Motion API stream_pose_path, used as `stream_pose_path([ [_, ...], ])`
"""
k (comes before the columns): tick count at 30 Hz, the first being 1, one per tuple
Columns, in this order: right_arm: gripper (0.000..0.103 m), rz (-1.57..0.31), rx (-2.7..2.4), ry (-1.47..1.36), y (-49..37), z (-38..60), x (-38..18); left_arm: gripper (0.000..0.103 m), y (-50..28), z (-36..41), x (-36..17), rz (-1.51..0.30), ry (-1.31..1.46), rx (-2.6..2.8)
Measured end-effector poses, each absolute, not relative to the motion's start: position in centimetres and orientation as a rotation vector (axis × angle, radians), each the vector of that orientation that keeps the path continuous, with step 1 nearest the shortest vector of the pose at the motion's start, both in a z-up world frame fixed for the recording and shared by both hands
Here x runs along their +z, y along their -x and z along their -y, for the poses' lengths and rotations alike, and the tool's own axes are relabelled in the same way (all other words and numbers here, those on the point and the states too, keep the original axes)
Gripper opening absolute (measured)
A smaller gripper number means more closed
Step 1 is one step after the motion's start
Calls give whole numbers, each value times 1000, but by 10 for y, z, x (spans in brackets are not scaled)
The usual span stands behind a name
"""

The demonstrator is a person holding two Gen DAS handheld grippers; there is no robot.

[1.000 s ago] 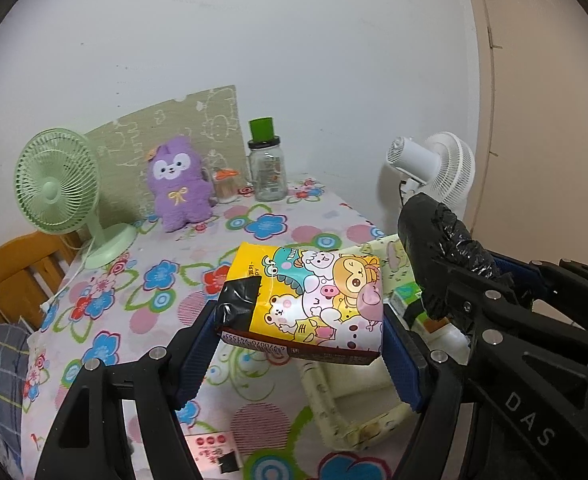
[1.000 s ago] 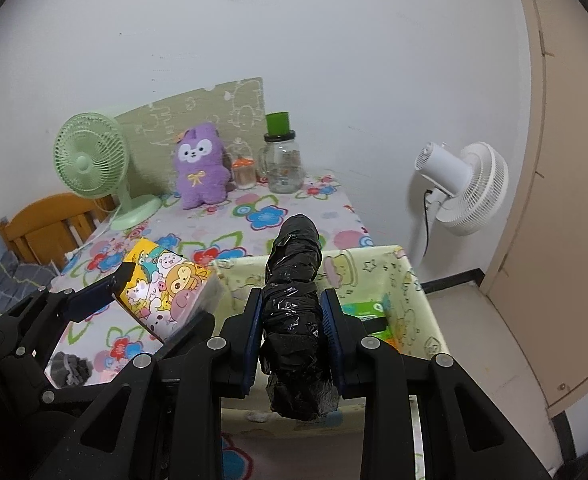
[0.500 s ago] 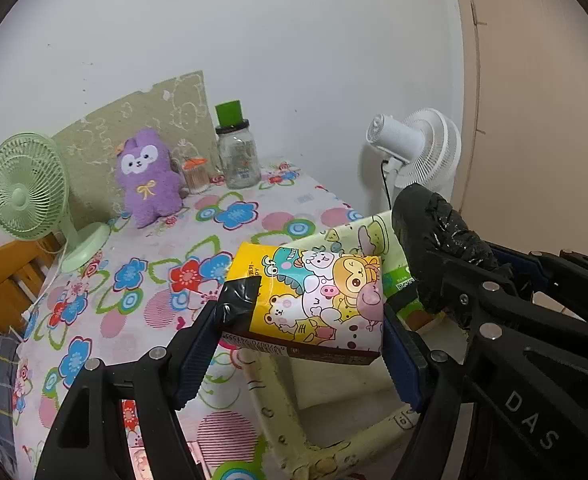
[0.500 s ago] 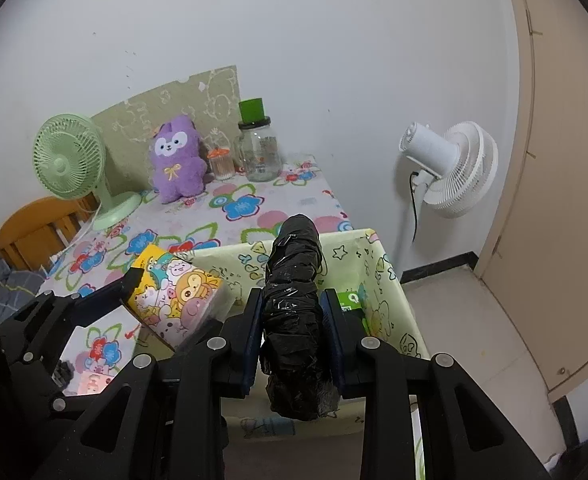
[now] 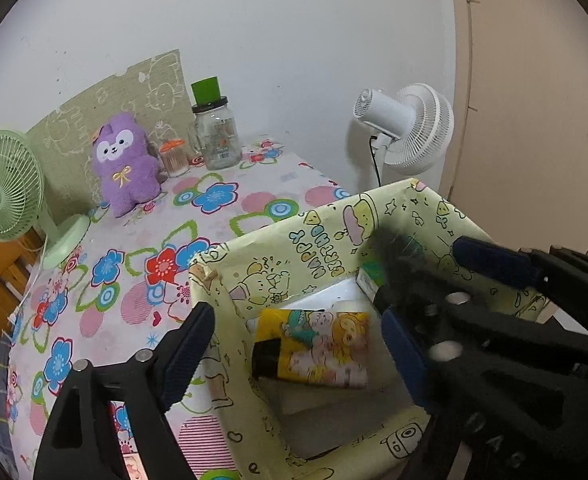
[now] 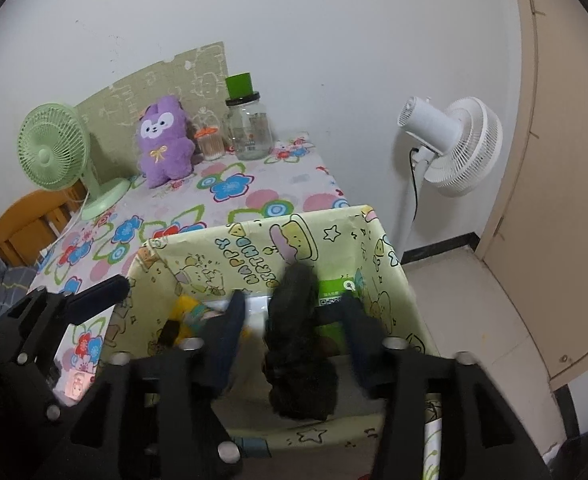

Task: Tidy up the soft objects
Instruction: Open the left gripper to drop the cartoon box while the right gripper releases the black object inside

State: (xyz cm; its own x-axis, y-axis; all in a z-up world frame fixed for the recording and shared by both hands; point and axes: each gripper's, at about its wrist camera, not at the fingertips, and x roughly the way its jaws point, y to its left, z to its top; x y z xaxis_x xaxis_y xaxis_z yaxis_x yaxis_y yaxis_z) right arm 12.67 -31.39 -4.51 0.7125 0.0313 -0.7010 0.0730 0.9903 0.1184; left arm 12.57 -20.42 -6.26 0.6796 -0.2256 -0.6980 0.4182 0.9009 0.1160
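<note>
**Both Soft Items Released Into the Box**

Just now the left gripper (image 5: pixel 294 344) stood with its jaws spread wide and empty above the patterned yellow-green box (image 5: pixel 313 236), which sat at the near edge of the flowered counter (image 5: pixel 222 200). The cartoon-printed yellow packet (image 5: pixel 313 350) lay flat on the box floor, clear of both fingers. Half a second earlier that packet had been clamped between the same jaws, above the box rim.

The right gripper (image 6: pixel 290 340) had also parted its jaws. The black wrapped roll (image 6: pixel 299 340) appeared blurred between them, touching neither finger as far as could be told, so it was probably dropping into the box beside the green package (image 6: pixel 333 296). Earlier the roll had been pinched tight and upright.

By this reading, two soft items were stowed. The purple plush (image 5: pixel 126 164) remained on the counter by the green fan (image 5: pixel 6 192) and glass jar (image 5: pixel 216 140), likely a candidate for the next pick.
</note>
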Motion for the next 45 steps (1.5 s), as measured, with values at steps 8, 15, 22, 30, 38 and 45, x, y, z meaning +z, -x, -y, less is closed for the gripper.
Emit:
stream_pose_path([
  [8, 75, -792, -40, -155, -128, 313, -49, 99, -122, 205, -64, -725, -299, -368],
  [15, 80, -787, -40, -153, -127, 310, -48, 99, -121, 197, -62, -721, -287, -358],
  [22, 81, -775, -38, -144, -120, 302, -42, 101, -115, 190, -58, -706, -281, -355],
  [30, 82, -760, -39, -128, -112, 292, -35, 102, -108, 180, -52, -687, -272, -354],
  [38, 83, -743, -33, -108, -106, 277, -28, 103, -102, 166, -47, -672, -257, -346],
  [45, 83, -731, -27, -99, -100, 262, -23, 103, -98, 149, -43, -660, -237, -333],
])
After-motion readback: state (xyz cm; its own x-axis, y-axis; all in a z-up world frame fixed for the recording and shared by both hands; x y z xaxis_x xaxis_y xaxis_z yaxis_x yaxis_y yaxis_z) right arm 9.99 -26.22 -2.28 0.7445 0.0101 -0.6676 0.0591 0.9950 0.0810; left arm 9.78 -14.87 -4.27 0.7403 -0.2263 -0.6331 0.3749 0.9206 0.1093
